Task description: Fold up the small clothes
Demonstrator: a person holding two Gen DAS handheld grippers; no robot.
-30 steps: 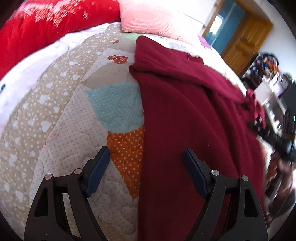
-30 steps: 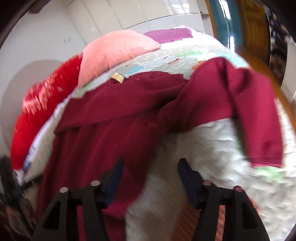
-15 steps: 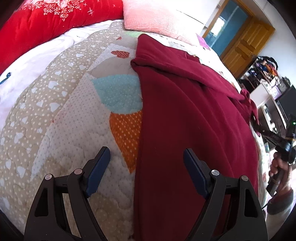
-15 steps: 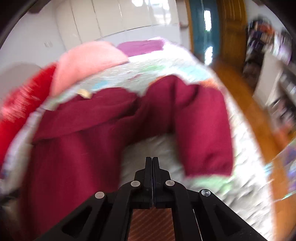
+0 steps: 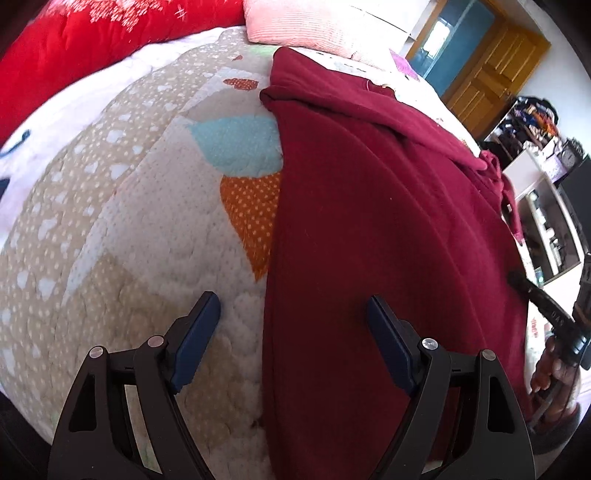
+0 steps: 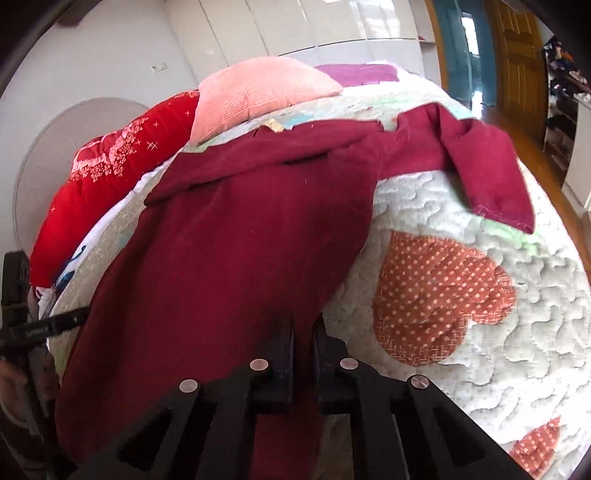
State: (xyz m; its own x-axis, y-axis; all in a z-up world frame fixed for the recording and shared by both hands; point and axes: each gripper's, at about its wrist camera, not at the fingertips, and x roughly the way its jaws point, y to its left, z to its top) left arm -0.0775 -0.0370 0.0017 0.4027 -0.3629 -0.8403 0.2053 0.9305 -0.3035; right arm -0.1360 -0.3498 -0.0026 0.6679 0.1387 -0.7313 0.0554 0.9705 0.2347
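Note:
A dark red garment lies spread on a patchwork quilt. In the left wrist view my left gripper is open, its blue pads straddling the garment's left edge near the hem. In the right wrist view the garment fills the middle, with one sleeve stretched out to the right. My right gripper is shut on the garment's right hem edge, with red cloth pinched between the jaws. The right gripper also shows at the right edge of the left wrist view.
A red blanket and a pink pillow lie at the head of the bed. A wooden door and cluttered shelves stand beyond the bed's right side. A white wardrobe fills the back wall.
My right gripper closed from open, then moved onto the garment's hem edge and now pinches it. My left gripper stayed open and shifted slightly along the left edge.

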